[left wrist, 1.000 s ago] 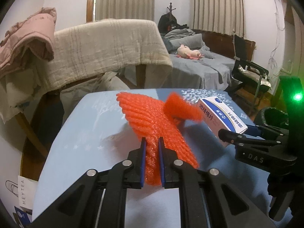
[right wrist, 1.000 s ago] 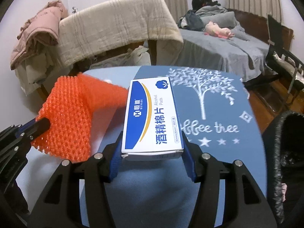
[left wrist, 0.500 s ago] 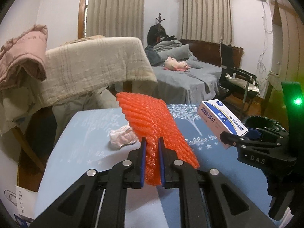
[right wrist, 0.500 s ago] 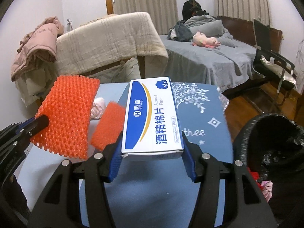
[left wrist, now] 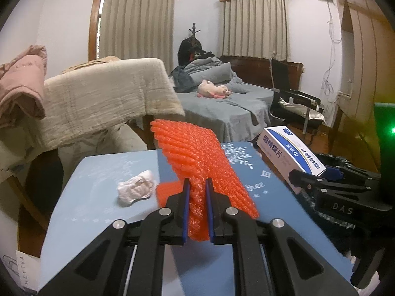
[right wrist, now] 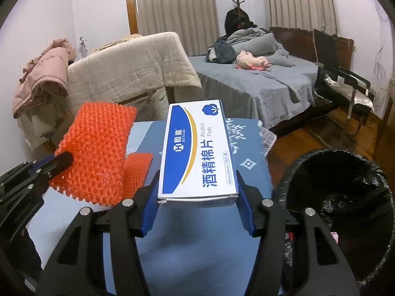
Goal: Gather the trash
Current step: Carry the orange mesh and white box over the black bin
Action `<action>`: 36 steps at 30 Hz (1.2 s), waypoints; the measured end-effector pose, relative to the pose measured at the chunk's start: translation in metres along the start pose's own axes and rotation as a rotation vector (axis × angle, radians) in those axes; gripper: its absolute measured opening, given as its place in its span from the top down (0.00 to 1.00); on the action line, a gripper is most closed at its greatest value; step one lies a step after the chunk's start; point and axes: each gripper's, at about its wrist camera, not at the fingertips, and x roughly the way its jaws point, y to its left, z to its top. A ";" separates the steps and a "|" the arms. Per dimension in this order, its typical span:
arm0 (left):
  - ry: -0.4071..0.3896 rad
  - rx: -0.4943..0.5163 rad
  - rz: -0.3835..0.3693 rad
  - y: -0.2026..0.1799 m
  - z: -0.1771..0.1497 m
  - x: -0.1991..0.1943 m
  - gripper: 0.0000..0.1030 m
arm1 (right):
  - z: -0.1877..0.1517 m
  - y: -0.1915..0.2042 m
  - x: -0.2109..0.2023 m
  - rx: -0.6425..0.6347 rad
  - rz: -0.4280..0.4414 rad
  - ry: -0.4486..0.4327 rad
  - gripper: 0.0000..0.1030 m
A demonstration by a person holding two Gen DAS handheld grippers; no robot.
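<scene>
My left gripper (left wrist: 196,187) is shut on an orange foam net sheet (left wrist: 197,157), lifted above the blue table (left wrist: 98,172). From the right wrist view the same orange sheet (right wrist: 98,148) hangs at the left. My right gripper (right wrist: 197,192) is shut on a white and blue alcohol pads box (right wrist: 200,150), held in the air over the table's right side. In the left wrist view that box (left wrist: 288,153) shows at the right. A crumpled white tissue (left wrist: 135,190) and a second orange foam piece (left wrist: 167,192) lie on the table.
A black-lined trash bin (right wrist: 345,197) stands right of the table (right wrist: 202,241), with some litter inside. Behind are a blanket-draped chair (left wrist: 106,98), a bed (right wrist: 259,86) and a black chair (right wrist: 345,86). A paper bag (left wrist: 24,268) sits at the table's lower left.
Both grippers rose with their loads, so the sheet and box now hang clear of the table. The tissue and second orange piece came into view, and the trash bin appears at the right.
</scene>
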 end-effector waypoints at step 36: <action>-0.032 0.131 -0.326 -0.188 0.027 0.032 0.89 | -0.030 -0.170 -0.088 0.156 -0.314 -0.070 0.48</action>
